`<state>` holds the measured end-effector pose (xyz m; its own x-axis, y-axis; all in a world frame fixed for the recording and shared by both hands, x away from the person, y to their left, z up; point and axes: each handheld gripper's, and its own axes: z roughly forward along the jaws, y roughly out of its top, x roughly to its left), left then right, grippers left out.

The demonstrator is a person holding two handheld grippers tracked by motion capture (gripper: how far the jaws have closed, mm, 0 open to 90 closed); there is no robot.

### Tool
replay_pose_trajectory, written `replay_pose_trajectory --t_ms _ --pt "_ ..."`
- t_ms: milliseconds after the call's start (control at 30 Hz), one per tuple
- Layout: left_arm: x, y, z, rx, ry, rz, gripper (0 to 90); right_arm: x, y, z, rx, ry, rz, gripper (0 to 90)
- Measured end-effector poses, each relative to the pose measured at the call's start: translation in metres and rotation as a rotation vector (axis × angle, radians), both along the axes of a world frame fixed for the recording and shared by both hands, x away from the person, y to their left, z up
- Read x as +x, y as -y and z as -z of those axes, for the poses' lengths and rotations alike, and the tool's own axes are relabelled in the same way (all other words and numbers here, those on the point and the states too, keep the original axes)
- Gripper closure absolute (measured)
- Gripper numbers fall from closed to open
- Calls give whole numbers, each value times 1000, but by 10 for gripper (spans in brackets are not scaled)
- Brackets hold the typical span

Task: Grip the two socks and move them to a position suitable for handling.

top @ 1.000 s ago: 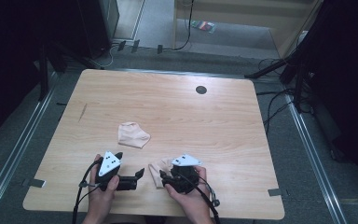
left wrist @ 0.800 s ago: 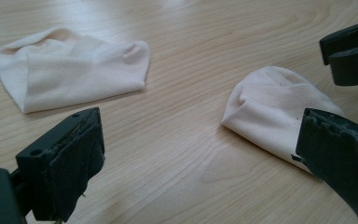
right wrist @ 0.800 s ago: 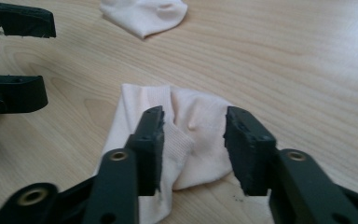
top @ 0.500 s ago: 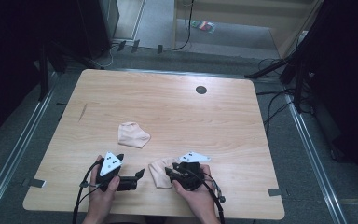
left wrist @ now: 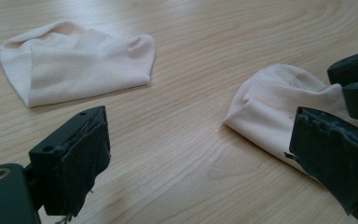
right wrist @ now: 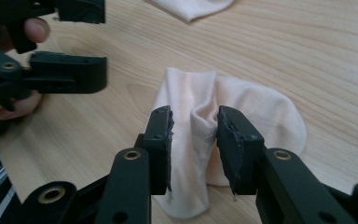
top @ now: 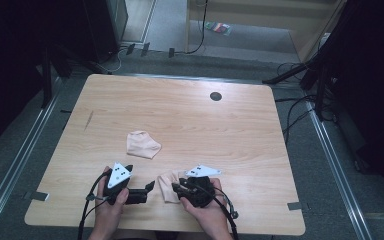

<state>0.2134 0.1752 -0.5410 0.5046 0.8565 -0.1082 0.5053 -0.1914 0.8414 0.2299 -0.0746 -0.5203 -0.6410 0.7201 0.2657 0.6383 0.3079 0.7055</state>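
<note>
text: none legible | labels: none | numbers: none

Two socks [top: 143, 144] [top: 169, 185], two hand-held grippers [top: 151, 187] [top: 176, 187]

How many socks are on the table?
2. One sock lies alone mid-table; the other sock is bunched between the right tool jaws near the front edge.

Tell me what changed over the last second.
The right gripper turned to point left at the near sock and now has a fold of it bunched between its jaws, which are not fully shut. The sock itself has hardly shifted. The left gripper stayed open beside it, and the far sock lies where it was.
</note>
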Motion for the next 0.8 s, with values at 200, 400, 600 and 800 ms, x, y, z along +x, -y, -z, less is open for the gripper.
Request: replay_pose_trajectory --t_ms 200,400,600,800 --pt "1 -2 0 -6 -1 -5 51 -4 -6 -2 -37 41 -28 687" --pt "1 -2 1 -5 -4 -9 51 1 -5 3 -55 21 -35 709" --pt "1 -2 1 0 -7 -10 53 4 -10 5 -125 40 -48 697" --pt "1 0 2 -1 -9 -8 53 4 -20 9 -214 77 -67 752"
